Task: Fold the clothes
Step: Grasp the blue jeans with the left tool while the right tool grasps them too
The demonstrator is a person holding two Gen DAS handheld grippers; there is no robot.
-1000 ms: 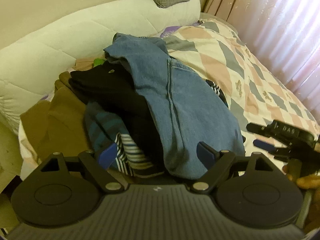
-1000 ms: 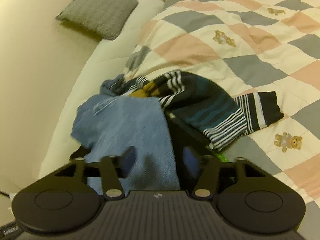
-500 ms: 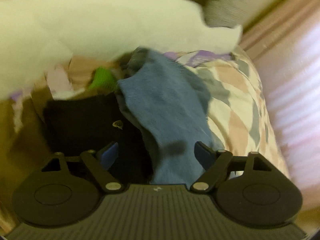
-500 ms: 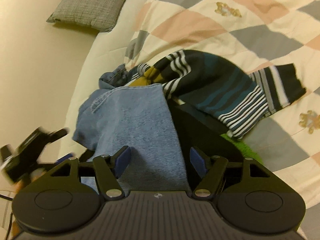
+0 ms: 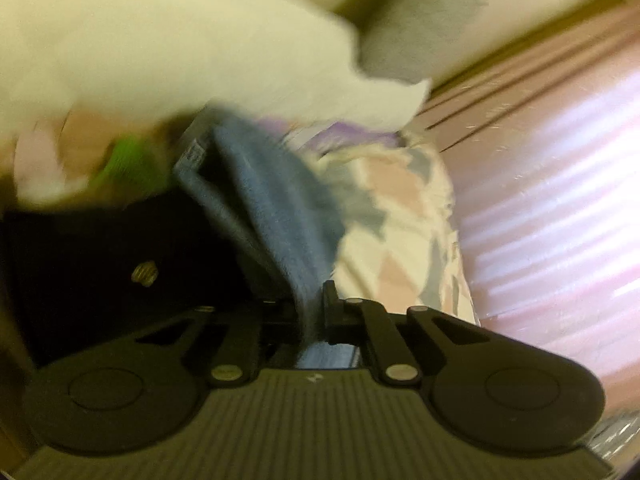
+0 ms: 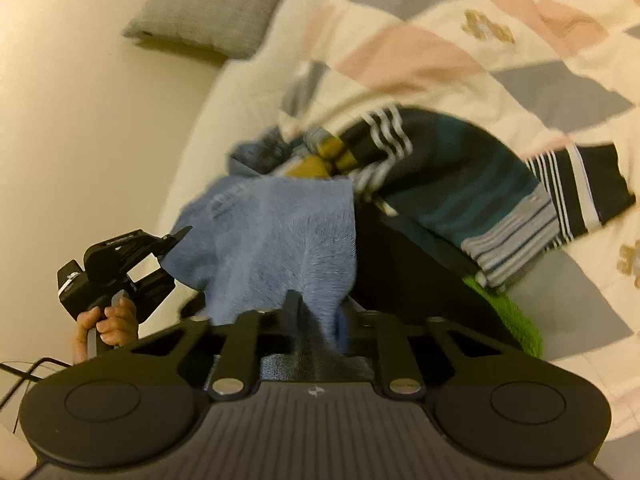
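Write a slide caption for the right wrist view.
Right claw and left claw both pinch the blue jeans on the checked quilt.

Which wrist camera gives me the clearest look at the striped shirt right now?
The right wrist view: the striped shirt lies draped over the pile beside the blue jeans, only slightly blurred. The left wrist view does not show it.

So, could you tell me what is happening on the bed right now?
A person holds a gripper in each hand. The left gripper and the right gripper are each shut on an edge of the blue denim garment atop a clothes pile on the checkered quilt. A striped sweater lies beside it. Nothing is folded yet.
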